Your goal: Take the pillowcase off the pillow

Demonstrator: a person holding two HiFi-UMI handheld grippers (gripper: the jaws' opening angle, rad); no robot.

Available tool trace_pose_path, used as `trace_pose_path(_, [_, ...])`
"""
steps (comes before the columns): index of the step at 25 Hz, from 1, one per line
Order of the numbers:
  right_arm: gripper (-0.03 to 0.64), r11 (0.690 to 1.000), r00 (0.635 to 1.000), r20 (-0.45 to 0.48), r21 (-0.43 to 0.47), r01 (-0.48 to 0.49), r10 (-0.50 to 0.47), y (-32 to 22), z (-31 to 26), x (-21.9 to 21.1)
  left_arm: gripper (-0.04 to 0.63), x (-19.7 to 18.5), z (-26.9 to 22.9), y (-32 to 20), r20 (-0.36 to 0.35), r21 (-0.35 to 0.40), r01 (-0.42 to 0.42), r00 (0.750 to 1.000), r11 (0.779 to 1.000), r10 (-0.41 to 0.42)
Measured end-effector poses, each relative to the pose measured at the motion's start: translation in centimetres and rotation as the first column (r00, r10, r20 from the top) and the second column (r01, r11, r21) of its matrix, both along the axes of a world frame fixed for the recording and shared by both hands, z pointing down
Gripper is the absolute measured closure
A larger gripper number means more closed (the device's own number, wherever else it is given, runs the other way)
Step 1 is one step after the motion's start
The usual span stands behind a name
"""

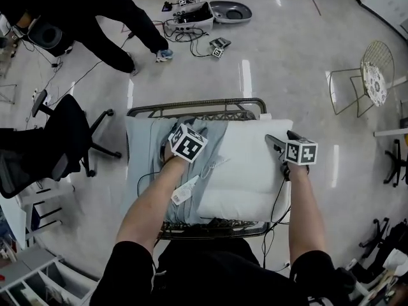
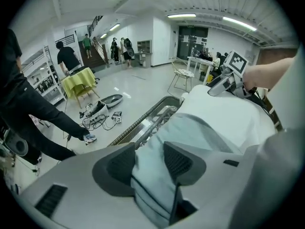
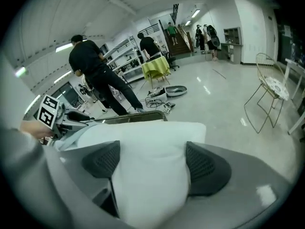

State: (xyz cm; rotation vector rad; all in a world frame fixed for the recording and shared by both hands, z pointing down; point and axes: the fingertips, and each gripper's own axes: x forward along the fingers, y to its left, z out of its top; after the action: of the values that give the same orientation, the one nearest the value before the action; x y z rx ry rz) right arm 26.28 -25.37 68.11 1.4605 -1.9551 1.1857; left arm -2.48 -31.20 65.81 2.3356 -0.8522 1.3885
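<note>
Head view gives us the whole layout: blue-grey pillowcase point(image 1: 145, 155) bunched under the left gripper point(image 1: 183, 131), bare white pillow point(image 1: 245, 164) under the right gripper point(image 1: 284, 144), both lying in a wire cart point(image 1: 191, 104) beneath them. Left gripper view adds the close detail: jaws released, a rumpled fold of case standing between the pads. Right gripper view, same story: jaws spread wide, the plump pillow end bulging up between them, unsqueezed. The case looks creased, covering only the half on the left gripper's side.
</note>
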Motion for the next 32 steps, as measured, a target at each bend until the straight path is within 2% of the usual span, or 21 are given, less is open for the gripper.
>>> trace_pose_path(1, [0.179,1.0,1.0,0.02,-0.004,0.015,-0.015,-0.1,0.0,-0.4,0.445,-0.4,0.1,-0.3,0.039,0.017,-0.015,0.999,1.0,0.014])
trace_pose_path(2, [0.216,1.0,0.999,0.034,-0.003,0.03,-0.03,-0.1,-0.1,-0.7,0.56,-0.9,0.2,-0.6,0.081,0.042,-0.035,0.996,0.999,0.031])
trace_pose_path(3, [0.258,0.999,0.998,0.043,0.005,0.045,-0.045,-0.1,-0.4,-0.9,0.583,-1.5,0.4,-0.7,0.116,0.064,-0.052,0.992,0.997,0.044])
trace_pose_path(6, [0.36,0.996,0.994,0.083,0.058,0.062,-0.067,0.4,-1.8,-1.3,0.586,-3.5,0.1,-1.1,0.169,0.096,-0.064,0.985,0.993,0.047])
trace_pose_path(9, [0.424,0.994,0.988,0.151,0.107,0.027,-0.043,0.9,-3.4,-0.7,0.586,-6.2,-0.5,-1.4,0.21,0.111,-0.062,0.977,0.992,0.038])
trace_pose_path(11, [0.443,0.992,0.984,0.178,0.124,0.004,-0.026,0.9,-4.0,-0.5,0.586,-8.0,-0.9,-1.4,0.221,0.116,-0.051,0.975,0.992,0.024])
trace_pose_path(13, [0.44,0.991,0.988,0.154,0.132,0.0,-0.021,0.7,-4.3,-0.6,0.586,-8.9,-1.4,-1.1,0.187,0.118,-0.036,0.982,0.992,0.013])
trace_pose_path(15, [0.396,0.992,0.996,0.085,0.129,0.005,-0.016,0.7,-4.5,-0.6,0.583,-8.9,-2.8,-0.5,0.114,0.135,-0.03,0.993,0.99,0.015])
trace_pose_path(17, [0.34,0.993,1.0,0.025,0.119,-0.015,0.012,1.0,-4.8,0.1,0.519,-9.3,-4.9,0.4,0.02,0.165,0.017,1.0,0.986,-0.02])
trace_pose_path(19, [0.33,0.992,0.998,-0.017,0.116,-0.054,0.057,1.8,-5.2,1.1,0.459,-11.0,-7.0,1.6,-0.101,0.177,0.12,0.989,0.977,-0.104])
trace_pose_path(21, [0.318,0.99,0.994,-0.055,0.115,-0.083,0.09,3.4,-5.5,1.6,0.453,-13.9,-8.2,3.8,-0.178,0.168,0.203,0.969,0.965,-0.173])
trace_pose_path(26, [0.299,0.99,0.984,-0.148,0.114,-0.083,0.1,9.6,-6.8,-1.4,0.433,-21.5,-8.0,11.6,-0.202,0.149,0.258,0.953,0.955,-0.226])
trace_pose_path(29, [0.298,0.989,0.983,-0.154,0.127,-0.077,0.096,13.4,-8.1,-5.9,0.427,-25.4,-7.5,16.6,-0.238,0.12,0.288,0.937,0.95,-0.254])
trace_pose_path(32, [0.298,0.99,0.986,-0.151,0.13,-0.045,0.064,17.0,-8.6,-11.7,0.413,-28.0,-6.7,21.7,-0.252,0.091,0.274,0.936,0.957,-0.244])
